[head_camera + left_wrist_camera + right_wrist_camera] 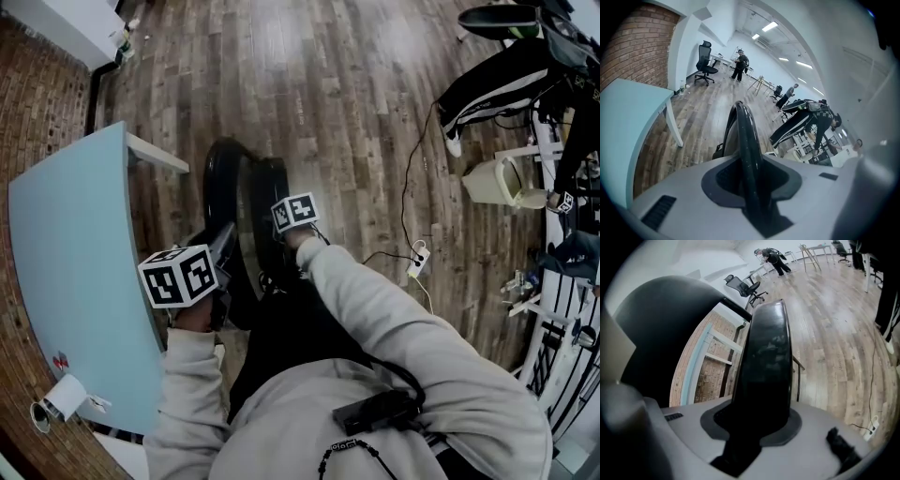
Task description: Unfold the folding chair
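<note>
chair (246, 202) looked folded flat, upright on the plank floor (356, 112) just beside the pale blue worktop (75, 272). i had my left gripper (752, 187) clamped on its thin frame tube and my right gripper (759, 423) on a broader black panel. spreading them was all left, i judged.

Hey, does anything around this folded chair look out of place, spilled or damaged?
Nothing looks spilled or broken. The one untidy thing is a white power strip lying loose on the wood floor to the right of the chair, with its cable trailing across the open boards, where someone could trip on it.
</note>
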Demonstrator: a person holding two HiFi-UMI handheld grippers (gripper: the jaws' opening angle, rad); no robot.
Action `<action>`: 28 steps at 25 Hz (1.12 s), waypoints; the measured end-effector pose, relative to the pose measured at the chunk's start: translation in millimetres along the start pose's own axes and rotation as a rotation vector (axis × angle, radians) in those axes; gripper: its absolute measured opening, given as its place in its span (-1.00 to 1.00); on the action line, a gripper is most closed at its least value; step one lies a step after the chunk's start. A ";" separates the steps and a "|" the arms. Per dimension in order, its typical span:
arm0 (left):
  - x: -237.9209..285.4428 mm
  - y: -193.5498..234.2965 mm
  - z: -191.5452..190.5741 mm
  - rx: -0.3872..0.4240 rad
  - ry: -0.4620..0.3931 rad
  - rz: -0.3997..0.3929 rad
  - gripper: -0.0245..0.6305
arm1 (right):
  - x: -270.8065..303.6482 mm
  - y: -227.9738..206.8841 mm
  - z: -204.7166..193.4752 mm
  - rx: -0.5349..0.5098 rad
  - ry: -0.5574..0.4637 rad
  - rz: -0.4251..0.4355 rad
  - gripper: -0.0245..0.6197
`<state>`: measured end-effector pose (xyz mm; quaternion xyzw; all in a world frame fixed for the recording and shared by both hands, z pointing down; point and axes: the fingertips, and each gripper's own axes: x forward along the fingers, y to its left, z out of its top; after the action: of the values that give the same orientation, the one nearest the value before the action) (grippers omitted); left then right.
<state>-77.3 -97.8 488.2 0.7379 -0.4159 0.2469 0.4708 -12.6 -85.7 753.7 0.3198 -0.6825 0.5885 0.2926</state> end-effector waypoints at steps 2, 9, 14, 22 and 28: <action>-1.9 9.8 -1.1 -0.018 0.005 0.002 -0.60 | -3.7 -9.4 -0.9 0.004 0.001 0.031 -0.56; -15.7 58.3 1.4 -0.118 -0.029 0.016 -0.66 | -10.5 -33.2 7.1 -0.027 0.022 0.138 -0.56; -10.2 69.2 -6.2 -0.143 -0.050 -0.006 -0.67 | -17.8 -57.1 6.6 -0.032 0.030 0.203 -0.56; -7.3 101.4 -17.7 -0.171 -0.033 -0.072 -0.67 | -22.6 -91.6 6.6 -0.010 0.011 0.341 -0.56; 7.3 127.0 -26.7 -0.163 -0.047 -0.137 -0.67 | -27.3 -136.0 2.5 0.023 0.006 0.471 -0.56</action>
<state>-180.1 -103.3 567.4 0.7295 -0.3940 0.1619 0.5352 110.6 -99.7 816.0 0.1535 -0.7307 0.6491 0.1457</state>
